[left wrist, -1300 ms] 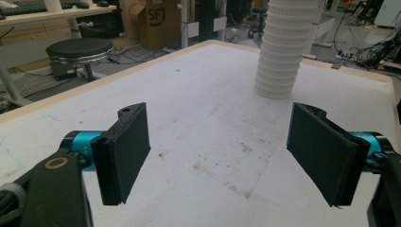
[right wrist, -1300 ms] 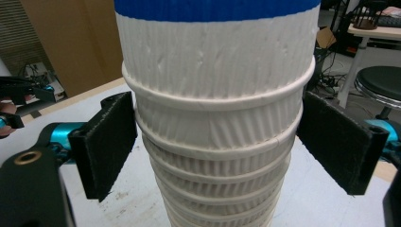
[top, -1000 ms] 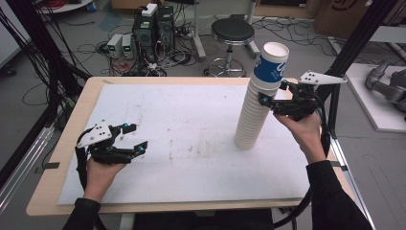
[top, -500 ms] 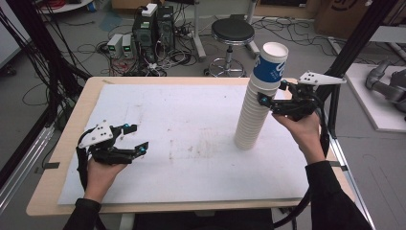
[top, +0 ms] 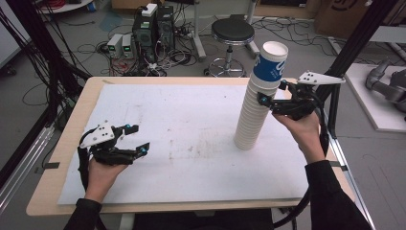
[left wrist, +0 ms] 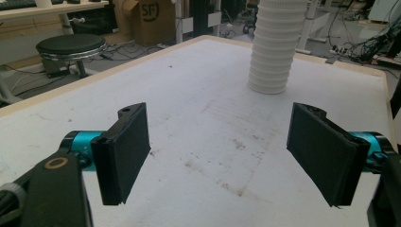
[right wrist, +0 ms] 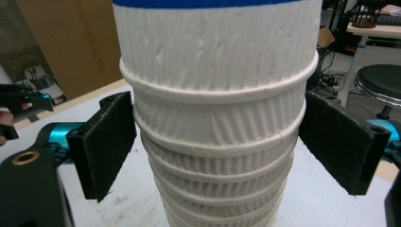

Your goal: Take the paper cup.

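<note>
A tall stack of white ribbed paper cups (top: 251,115) stands on the right part of the white table sheet (top: 191,182). Its top cup (top: 269,64) has a blue band. My right gripper (top: 272,94) reaches in from the right, high on the stack. In the right gripper view its pads (right wrist: 111,142) lie against both sides of the cup stack (right wrist: 217,94), with no gap showing. My left gripper (top: 137,138) hovers over the left part of the sheet. It is open with nothing between its jaws (left wrist: 217,156). The stack (left wrist: 276,47) stands far ahead of it.
The wooden table edge (top: 52,201) frames the sheet. Behind the table are a black stool (top: 233,31), computer cases (top: 153,24) and floor cables. Black frame posts (top: 356,43) rise at the right.
</note>
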{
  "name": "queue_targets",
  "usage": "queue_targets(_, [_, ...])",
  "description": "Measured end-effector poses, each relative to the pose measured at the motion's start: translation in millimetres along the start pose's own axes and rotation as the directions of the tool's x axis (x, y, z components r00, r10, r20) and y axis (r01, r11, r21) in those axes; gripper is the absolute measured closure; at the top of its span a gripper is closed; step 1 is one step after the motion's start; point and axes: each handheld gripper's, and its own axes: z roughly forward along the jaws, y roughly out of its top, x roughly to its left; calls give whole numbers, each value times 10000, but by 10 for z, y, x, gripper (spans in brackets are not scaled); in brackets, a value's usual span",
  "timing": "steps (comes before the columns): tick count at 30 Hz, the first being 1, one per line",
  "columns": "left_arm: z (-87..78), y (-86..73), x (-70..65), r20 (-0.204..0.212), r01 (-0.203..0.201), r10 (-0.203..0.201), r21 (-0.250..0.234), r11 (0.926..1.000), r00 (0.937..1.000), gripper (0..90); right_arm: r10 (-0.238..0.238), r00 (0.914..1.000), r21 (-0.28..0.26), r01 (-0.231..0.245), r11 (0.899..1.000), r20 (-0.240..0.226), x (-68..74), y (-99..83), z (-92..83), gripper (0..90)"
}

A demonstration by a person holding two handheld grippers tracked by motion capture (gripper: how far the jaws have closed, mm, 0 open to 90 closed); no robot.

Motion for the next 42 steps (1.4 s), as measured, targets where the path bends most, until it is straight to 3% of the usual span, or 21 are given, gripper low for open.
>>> queue_targets(15, [18, 60, -9, 86, -71, 71, -102, 9999, 9999, 219, -120, 9999, 43, 120, 9999, 40, 19, -12, -30, 129])
queue_targets(19, [55, 182, -37, 452, 128, -113, -336, 9994, 9989, 219, -204, 9998, 2, 204, 9998, 83, 29, -19, -34, 130])
queue_targets(22, [107, 307, -85, 755, 0, 23, -300, 9996, 9971, 219, -161, 9998, 21, 161, 9999, 69, 22, -20, -46, 130])
queue_targets(30, [302, 687, -243, 1671, -238, 301, -392, 9989, 9855, 219, -155, 9999, -42, 155, 9999, 71, 26, -34, -56, 131])
queue_targets(34, [351, 824, -282, 1797, -422, 512, -538, 9977, 9824, 219, -154, 9998, -91, 155, 9998, 86, 24, -41, -54, 131])
queue_targets(42, [412, 1011, -241, 1931, -245, 392, -780, 9967, 9804, 219, -191, 9998, -66, 192, 9998, 89, 23, -41, -59, 133])
